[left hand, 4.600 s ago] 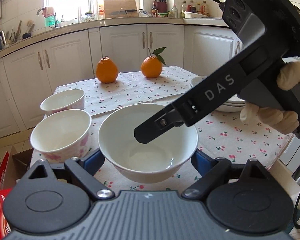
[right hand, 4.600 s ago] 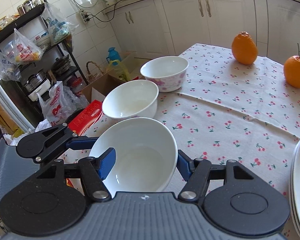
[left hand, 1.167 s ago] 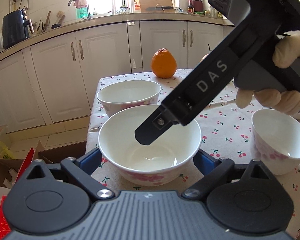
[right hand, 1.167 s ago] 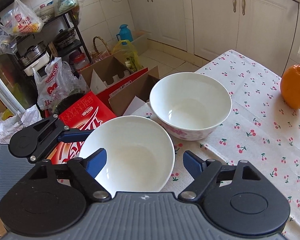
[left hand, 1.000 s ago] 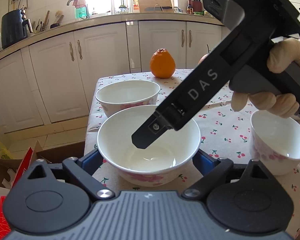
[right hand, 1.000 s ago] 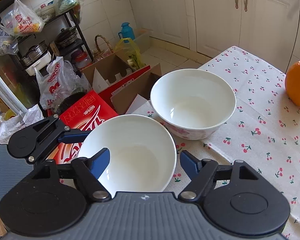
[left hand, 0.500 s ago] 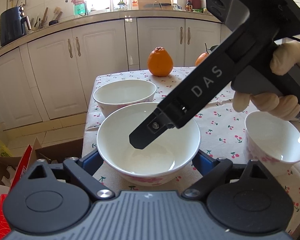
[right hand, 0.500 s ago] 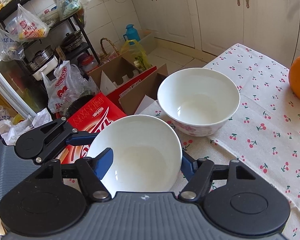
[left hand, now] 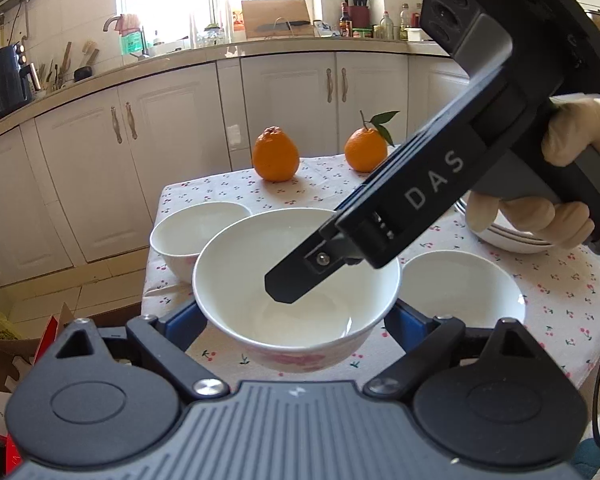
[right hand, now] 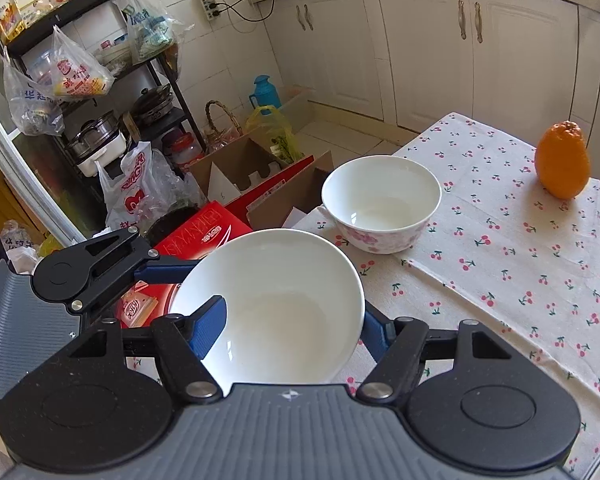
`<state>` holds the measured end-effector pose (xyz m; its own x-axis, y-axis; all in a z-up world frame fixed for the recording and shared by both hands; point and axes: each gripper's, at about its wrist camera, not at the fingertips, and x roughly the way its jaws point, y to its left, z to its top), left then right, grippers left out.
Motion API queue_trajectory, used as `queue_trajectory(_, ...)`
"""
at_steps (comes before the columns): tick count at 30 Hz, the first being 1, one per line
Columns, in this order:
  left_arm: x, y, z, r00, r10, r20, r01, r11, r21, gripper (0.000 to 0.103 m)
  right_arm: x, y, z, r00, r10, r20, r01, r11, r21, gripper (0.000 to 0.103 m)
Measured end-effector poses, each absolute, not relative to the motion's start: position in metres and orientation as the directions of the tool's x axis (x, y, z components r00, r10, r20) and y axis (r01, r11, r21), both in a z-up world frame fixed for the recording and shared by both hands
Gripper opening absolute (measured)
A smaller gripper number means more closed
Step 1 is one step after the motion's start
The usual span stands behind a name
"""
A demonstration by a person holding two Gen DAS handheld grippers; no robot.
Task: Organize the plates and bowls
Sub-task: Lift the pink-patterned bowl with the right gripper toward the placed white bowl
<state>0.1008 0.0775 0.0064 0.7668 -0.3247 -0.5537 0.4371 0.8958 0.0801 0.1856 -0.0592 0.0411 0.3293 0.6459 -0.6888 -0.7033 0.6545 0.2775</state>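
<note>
A white bowl with pink flowers [left hand: 296,292] is held above the tablecloth between both grippers. My left gripper [left hand: 292,320] has its blue pads against the bowl's two sides. My right gripper [right hand: 292,324] is shut on the bowl's rim [right hand: 284,308], one finger inside, one outside; that inner finger shows as a black bar in the left wrist view [left hand: 380,224]. A second bowl [left hand: 196,236] stands on the table behind and left, also in the right wrist view [right hand: 380,204]. A third bowl [left hand: 460,292] stands to the right. A stack of plates [left hand: 508,236] lies far right, partly hidden by the hand.
Two oranges [left hand: 275,156] [left hand: 366,148] sit at the table's far end. The table's left edge [left hand: 152,272] is close to the bowls. Cardboard boxes [right hand: 260,184], a red box [right hand: 204,236] and bags lie on the floor beside it. White cabinets stand behind.
The held bowl has risen and moved back right, away from the left bowl. The view has swung so both oranges and the plates show again.
</note>
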Motion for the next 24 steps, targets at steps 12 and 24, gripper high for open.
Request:
queue_trajectory(12, 0.082, 0.028, 0.013, 0.723, -0.426, -0.544, 0.537, 0.841, 0.055, 0.094, 0.144, -0.124, 0.048, 0.417, 0.602, -0.681, -0.642, 0.725, 0.249, 0.076)
queue_trajectory(24, 0.081, -0.003, -0.002, 0.671, -0.460, -0.582, 0.583, 0.812, 0.030, 0.094, 0.131, -0.160, 0.030, 0.441, 0.571, -0.692, -0.586, 0.767, 0.260, 0.076)
